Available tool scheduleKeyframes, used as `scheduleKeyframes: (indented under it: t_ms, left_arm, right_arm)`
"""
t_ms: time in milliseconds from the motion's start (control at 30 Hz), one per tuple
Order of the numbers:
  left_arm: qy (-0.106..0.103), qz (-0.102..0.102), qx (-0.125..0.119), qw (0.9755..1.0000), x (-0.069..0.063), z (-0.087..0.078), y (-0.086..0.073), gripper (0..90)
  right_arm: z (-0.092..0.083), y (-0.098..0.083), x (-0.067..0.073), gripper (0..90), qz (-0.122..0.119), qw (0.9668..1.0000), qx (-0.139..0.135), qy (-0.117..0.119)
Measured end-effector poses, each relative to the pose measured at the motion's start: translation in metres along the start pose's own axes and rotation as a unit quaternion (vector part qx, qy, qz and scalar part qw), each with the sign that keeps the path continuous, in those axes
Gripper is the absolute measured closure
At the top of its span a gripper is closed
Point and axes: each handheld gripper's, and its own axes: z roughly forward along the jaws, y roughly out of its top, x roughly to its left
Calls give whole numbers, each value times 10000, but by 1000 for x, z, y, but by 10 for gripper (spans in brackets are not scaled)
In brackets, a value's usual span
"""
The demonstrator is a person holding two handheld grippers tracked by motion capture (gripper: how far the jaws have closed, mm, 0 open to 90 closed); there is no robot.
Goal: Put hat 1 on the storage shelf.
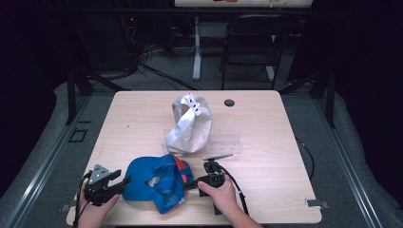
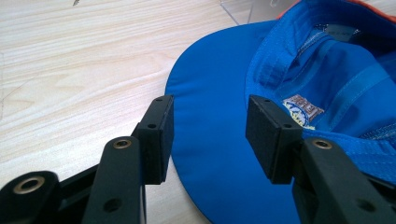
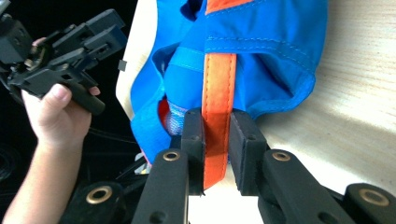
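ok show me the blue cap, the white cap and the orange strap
blue cap (image 1: 142, 183), high view, on its brim.
white cap (image 1: 190, 130), high view, on its crown.
orange strap (image 3: 217, 88), right gripper view, mid-strap above the jaws.

blue cap (image 2: 289, 93) cut off at right edge, label (image 2: 302, 108) text too blurry to read

Pale snapback cap (image 1: 189, 124), crumpled, on wooden table (image 1: 266, 171) just beyond right gripper (image 1: 190, 184). Clear plastic sheet (image 1: 227, 140) flat beside it, beyond and right of the gripper. Small black disc (image 1: 229, 102) farther out, near far edge. Black folding chair (image 1: 254, 42) on floor past table; cables (image 1: 157, 71) lie left of it.
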Motion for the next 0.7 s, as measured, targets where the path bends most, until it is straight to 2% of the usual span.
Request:
scheduleKeyframes:
  t_ms: [233, 267, 367, 500, 533, 567, 667, 700]
  left_arm:
    - [-17, 37, -2, 10000, -1, 2, 3, 526]
    - [-37, 40, -26, 10000, -1, 3, 4, 526]
    - [-67, 76, -23, 9999, -2, 5, 6, 526]
    - [-109, 133, -34, 9998, -5, 10, 10, 526]
    - [-134, 184, -18, 9997, -6, 11, 12, 526]
    - [-134, 184, -18, 9997, -6, 11, 12, 526]
    - [-180, 221, 0, 9996, -8, 15, 15, 526]
    - [-180, 221, 0, 9996, -8, 15, 15, 526]
  right_arm:
    - [-13, -1, 3, 779, 78, 9999, -26, 73]
    - [-17, -1, 4, 779, 81, 10000, -3, 20]
    - [-33, -2, 4, 779, 144, 9999, -61, 65]
    - [-43, -3, 2, 779, 213, 9996, -195, 63]
    - [-52, -4, 1, 779, 222, 9995, -219, -22]
    - [-52, -4, 1, 779, 222, 9995, -219, -22]
    - [-72, -8, -2, 779, 295, 9992, -269, -63]
    - [-72, -8, -2, 779, 295, 9992, -269, -63]
